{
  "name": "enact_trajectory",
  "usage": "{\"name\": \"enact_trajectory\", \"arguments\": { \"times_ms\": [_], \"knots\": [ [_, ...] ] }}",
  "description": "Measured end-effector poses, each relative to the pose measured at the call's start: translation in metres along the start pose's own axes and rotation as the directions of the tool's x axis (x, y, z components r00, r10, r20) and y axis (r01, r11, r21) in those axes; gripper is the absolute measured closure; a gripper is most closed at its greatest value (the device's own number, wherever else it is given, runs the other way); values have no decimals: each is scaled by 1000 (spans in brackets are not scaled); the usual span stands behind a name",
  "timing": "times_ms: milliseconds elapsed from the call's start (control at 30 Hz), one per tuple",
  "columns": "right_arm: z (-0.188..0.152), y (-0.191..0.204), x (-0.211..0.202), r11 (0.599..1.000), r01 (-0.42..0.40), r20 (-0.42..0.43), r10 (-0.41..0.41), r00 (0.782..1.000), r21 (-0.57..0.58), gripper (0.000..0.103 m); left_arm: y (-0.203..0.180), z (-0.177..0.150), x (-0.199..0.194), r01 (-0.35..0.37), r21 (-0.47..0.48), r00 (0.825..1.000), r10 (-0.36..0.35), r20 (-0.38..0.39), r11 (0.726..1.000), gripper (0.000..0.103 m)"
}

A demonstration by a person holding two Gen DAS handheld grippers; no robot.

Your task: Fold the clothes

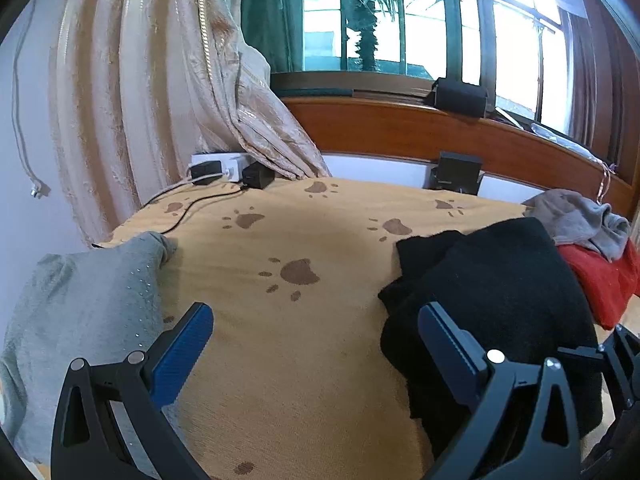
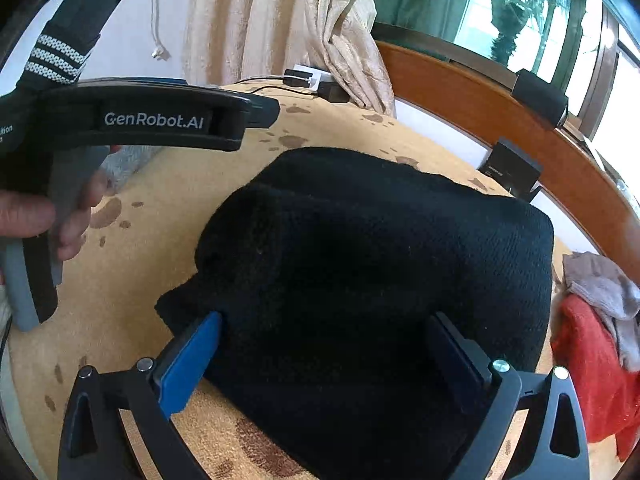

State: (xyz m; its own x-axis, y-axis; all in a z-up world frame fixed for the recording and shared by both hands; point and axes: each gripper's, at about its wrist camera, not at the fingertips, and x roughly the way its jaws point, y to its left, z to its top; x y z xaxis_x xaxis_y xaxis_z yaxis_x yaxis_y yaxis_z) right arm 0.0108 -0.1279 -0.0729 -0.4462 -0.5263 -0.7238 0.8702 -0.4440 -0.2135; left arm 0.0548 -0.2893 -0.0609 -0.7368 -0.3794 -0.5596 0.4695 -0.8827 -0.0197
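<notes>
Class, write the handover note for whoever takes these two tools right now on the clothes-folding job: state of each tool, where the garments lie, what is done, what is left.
Left tool: open, empty, over bare bedspread.
Right tool: open, fingers either side of the black garment, nothing gripped.
Black garment: lies bunched and roughly folded mid-bed.
Grey garment: at the left edge of the bed.
Red garment with a grey-beige one on top: heaped at the right, unfolded.
Done: black garment looks partly folded.
Left: probably finish the black one, then fold the heap.

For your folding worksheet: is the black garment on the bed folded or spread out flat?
Folded. The black garment sits as a compact, thick bundle with rounded doubled edges on the paw-print blanket.
</notes>
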Motion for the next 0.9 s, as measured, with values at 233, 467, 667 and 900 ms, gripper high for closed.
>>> {"name": "enact_trajectory", "arguments": {
  "times_ms": [233, 467, 667, 900],
  "knots": [
    [-1, -1, -9, 1000, 9, 16, -10, 1000, 10, 1, 41, -12, 47, 333, -409, 872, -443, -210, 850, 0],
    [-16, -27, -48, 993, -18, 86, 8, 996, 116, 1, 41, -10, 41, 310, -388, 894, -405, -192, 868, 0],
    [-49, -95, -79, 916, -83, 115, 41, 993, 394, 1, 34, -17, 55, 365, -433, 831, -498, -248, 824, 0],
    [-98, -155, -72, 661, -243, 145, 200, 969, 710, 1, 28, -22, 58, 356, -429, 825, -495, -273, 830, 0]
  ]
}}
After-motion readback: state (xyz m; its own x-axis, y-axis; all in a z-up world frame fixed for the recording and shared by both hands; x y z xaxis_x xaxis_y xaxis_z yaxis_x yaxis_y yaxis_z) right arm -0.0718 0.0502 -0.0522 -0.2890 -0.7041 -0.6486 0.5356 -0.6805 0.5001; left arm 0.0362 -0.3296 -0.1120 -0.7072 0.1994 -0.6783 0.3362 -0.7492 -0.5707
